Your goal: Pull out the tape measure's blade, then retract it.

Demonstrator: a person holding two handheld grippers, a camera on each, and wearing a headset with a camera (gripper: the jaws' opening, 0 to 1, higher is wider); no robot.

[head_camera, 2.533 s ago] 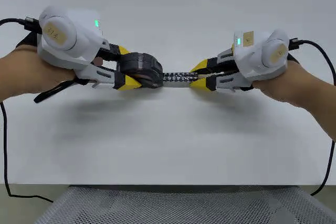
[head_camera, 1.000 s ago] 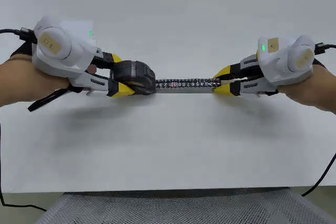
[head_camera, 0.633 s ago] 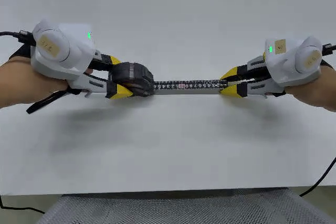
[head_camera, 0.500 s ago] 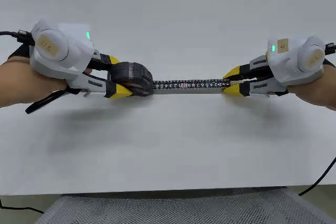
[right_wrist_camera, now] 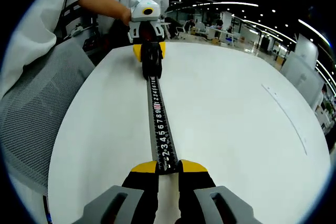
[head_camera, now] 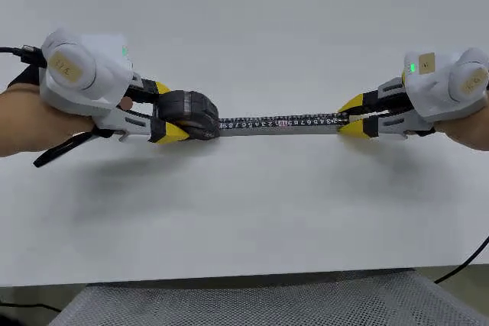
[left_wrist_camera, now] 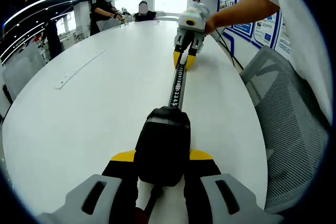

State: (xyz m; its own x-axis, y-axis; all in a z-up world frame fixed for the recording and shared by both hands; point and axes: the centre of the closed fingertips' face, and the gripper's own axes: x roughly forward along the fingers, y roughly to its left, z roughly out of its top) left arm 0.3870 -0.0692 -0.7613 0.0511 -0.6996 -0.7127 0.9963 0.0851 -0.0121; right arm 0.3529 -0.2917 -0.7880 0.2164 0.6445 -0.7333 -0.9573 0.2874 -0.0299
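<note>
1. Progress: the tape measure (head_camera: pixel 189 114) is held just above the white table (head_camera: pixel 244 211), left of centre. Its blade (head_camera: pixel 279 122) is out and runs straight to the right, level and apart from the tabletop.
2. Left gripper (head_camera: pixel 170 111): jaws clamped on the black case from both sides. In the left gripper view the case sits between the yellow tips with the blade running away from it.
3. Right gripper (head_camera: pixel 350 117): jaws pinched shut on the free end of the blade. In the right gripper view the printed numbers run from the tips to the case at the far end.
4. Judgement: the pull-out half looks done or nearly done, since a good stretch of blade shows between the grippers. I cannot tell how much more is inside the case.
5. Left to do: the retract is not started. Probably the right gripper must bring the end back toward the case or let it go. The risk is the blade snapping back or kinking if it is released at once.
6. Counts: one tape measure, one blade, two grippers, both busy.
7. Other counts: one table, one mesh chair (head_camera: pixel 244 299) at the near edge, and one thin pale strip (left_wrist_camera: pixel 79 69) lying on the table well away from the work.
8. People stand at the far end of the room in the left gripper view, too small to count surely.
</note>
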